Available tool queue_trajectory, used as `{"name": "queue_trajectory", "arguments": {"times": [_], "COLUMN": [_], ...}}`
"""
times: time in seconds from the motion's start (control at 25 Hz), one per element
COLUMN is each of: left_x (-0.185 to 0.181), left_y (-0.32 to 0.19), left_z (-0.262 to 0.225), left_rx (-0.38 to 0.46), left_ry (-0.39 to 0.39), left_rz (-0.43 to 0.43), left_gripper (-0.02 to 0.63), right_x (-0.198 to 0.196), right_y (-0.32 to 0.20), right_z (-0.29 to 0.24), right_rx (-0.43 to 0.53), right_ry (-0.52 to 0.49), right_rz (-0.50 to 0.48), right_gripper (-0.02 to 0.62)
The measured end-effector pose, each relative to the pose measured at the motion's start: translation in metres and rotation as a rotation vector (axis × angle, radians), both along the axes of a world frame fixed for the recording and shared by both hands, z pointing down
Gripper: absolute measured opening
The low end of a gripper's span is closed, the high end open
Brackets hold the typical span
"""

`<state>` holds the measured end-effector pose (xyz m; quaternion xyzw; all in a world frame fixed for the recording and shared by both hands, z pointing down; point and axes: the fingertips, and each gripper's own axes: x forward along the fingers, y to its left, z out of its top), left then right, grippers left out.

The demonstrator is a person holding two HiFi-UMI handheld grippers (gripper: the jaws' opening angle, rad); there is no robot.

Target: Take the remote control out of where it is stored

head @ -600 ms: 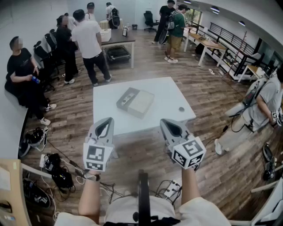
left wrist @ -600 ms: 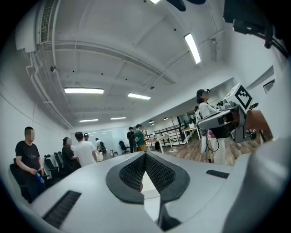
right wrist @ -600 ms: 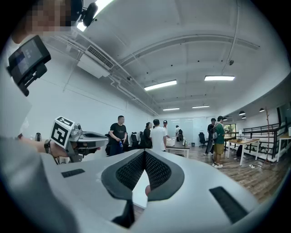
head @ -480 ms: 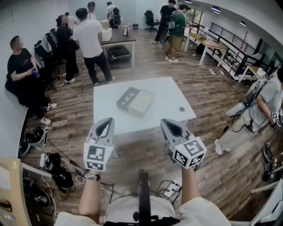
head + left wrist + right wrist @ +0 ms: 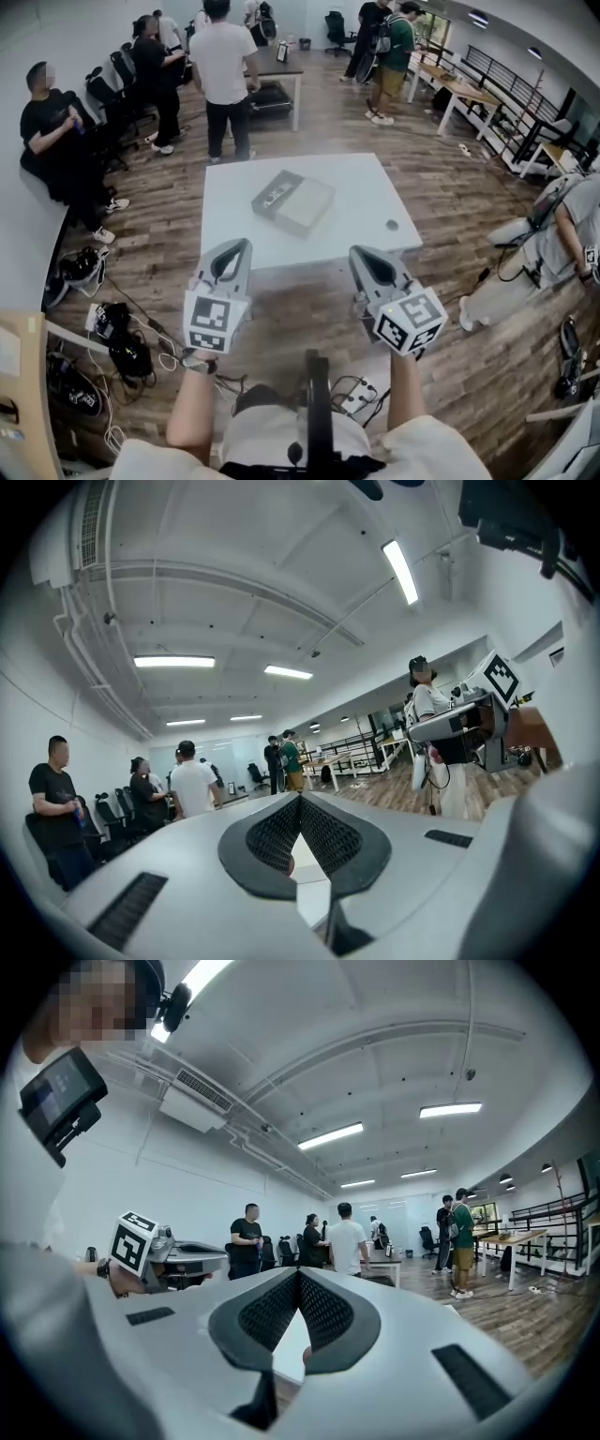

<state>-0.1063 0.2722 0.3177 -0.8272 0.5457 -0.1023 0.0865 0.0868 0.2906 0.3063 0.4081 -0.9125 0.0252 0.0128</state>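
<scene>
Wood-plank floor [image 5: 300, 314] runs under you. Closest in, on your left, a tangle of black cables [image 5: 127, 356] lies beside dark bags [image 5: 77, 281] by the wall, and a white power strip [image 5: 364, 401] sits near your right leg.

You hold both grippers side by side, short of the near edge of the white tabletop [image 5: 361, 192]. Your left gripper [image 5: 238, 244] has its fingers [image 5: 274, 834] pressed together at the tips and grips nothing. Your right gripper [image 5: 360, 251] is the same: its fingers [image 5: 326, 1312] meet at the tips, empty.

Near the middle of the tabletop, well apart from both grippers, lies a flat grey-and-beige box [image 5: 305, 206], turned at an angle to the edges. A small item [image 5: 275, 195] rests in its grey left part, too small to tell whether it is the remote control. A small dark round object [image 5: 391, 224] sits alone toward the tabletop's right edge.

Right of the tabletop, a person in grey [image 5: 562, 220] bends over. Beyond the far edge, a person in a white shirt [image 5: 225, 61] stands with their back to you, near a dark desk [image 5: 281, 67]. A person in black [image 5: 52, 127] sits along the left wall. Two more people [image 5: 386, 42] stand by pale desks [image 5: 469, 98] at the far right.
</scene>
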Motion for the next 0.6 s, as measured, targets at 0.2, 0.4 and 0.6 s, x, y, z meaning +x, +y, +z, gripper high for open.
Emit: {"name": "queue_trajectory", "arguments": {"times": [0.2,0.4,0.6], "left_x": [0.006,0.01,0.007], "left_y": [-0.011,-0.041,-0.097], "left_z": [0.013,0.027,0.04], "left_rx": [-0.025,-0.046,-0.058], "left_ry": [-0.002,0.004,0.001], "left_rz": [-0.027,-0.031,-0.031], "left_gripper": [-0.002,-0.002,-0.002], "right_x": [0.007,0.014,0.017], "right_y": [-0.016,-0.046,-0.098], "right_z": [0.013,0.025,0.032], "right_rx": [-0.024,-0.042,-0.046], "right_ry": [0.003,0.005,0.022], "right_rz": [-0.024,-0.026,-0.01], "right_gripper": [-0.002,-0.002,-0.002]}}
